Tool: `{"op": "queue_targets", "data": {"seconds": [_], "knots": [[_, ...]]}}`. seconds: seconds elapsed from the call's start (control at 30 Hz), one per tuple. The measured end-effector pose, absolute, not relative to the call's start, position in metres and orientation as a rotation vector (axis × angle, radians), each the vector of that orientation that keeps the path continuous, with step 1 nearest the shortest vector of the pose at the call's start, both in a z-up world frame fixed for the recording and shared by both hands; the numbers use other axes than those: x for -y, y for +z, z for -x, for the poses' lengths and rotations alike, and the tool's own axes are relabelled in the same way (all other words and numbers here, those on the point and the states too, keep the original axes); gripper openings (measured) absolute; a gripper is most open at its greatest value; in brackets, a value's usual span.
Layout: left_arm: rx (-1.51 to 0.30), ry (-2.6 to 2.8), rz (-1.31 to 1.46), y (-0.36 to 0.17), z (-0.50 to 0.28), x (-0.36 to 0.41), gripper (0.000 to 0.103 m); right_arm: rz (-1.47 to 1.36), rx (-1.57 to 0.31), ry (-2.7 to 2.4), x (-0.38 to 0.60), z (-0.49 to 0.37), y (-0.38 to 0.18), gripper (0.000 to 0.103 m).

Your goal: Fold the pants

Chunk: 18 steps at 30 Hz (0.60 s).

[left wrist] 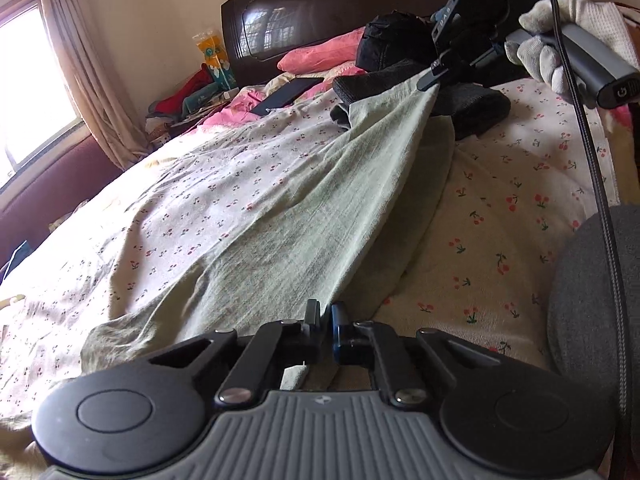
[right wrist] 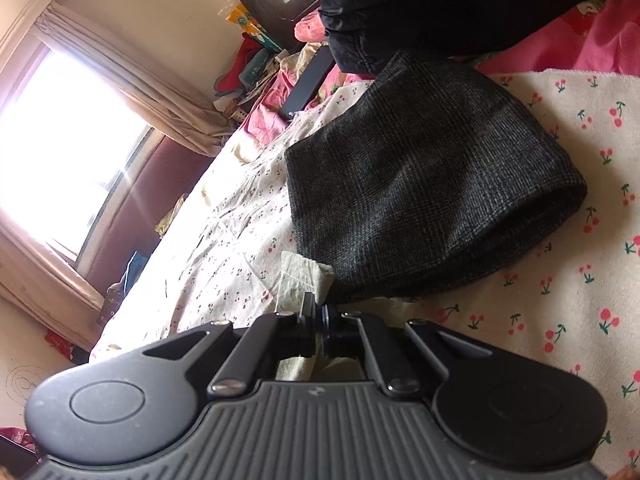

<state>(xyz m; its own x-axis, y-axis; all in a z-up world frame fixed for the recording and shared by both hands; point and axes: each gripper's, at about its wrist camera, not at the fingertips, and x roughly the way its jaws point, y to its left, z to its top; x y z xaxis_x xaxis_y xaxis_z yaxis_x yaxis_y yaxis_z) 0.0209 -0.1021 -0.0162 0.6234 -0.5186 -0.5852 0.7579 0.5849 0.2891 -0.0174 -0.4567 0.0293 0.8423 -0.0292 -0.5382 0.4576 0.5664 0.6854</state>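
- Where the left wrist view looks along the bed, the left gripper [left wrist: 326,314] pinches the near edge of pale green, crinkled pants [left wrist: 280,216], stretched taut over a cherry-print sheet [left wrist: 500,208].
- Right wrist view: the right gripper [right wrist: 316,312] is clamped on the pants' stitched hem, beside a folded dark woven garment [right wrist: 432,176].

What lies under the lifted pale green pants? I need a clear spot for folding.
Under the pale green pants shows cherry-print bedsheet and a folded dark grey garment by the far end; the rest is covered.
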Motion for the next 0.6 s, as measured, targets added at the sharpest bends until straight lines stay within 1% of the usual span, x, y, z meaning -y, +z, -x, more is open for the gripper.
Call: {"op": "queue_targets", "data": {"seconds": [0.1, 0.2, 0.27, 0.33, 0.4, 0.43, 0.47, 0.6], "knots": [[-0.456, -0.783, -0.572, -0.012, -0.015, 0.095, 0.022, -0.928, -0.512, -0.305, 0.457, 0.028, 0.023, 0.003], [-0.507, -0.804, -0.617, -0.025, -0.012, 0.097, 0.022, -0.912, -0.589, -0.336, 0.460, 0.026, 0.002, 0.004], [-0.510, -0.805, -0.642, -0.034, -0.007, 0.099, 0.022, -0.888, -0.647, -0.355, 0.458, 0.023, -0.010, 0.010], [-0.504, -0.804, -0.635, -0.034, -0.005, 0.099, 0.022, -0.871, -0.635, -0.366, 0.454, 0.028, -0.010, 0.012], [-0.510, -0.809, -0.616, -0.034, -0.006, 0.098, 0.022, -0.879, -0.609, -0.381, 0.453, 0.034, -0.008, 0.032], [-0.509, -0.811, -0.615, -0.034, -0.006, 0.098, 0.022, -0.884, -0.594, -0.386, 0.454, 0.037, -0.008, 0.047], [-0.508, -0.812, -0.613, -0.034, -0.006, 0.097, 0.022, -0.880, -0.583, -0.387, 0.455, 0.038, -0.007, 0.050], [-0.508, -0.809, -0.598, -0.035, -0.005, 0.096, 0.023, -0.893, -0.576, -0.373, 0.453, 0.036, -0.014, 0.050]]}}
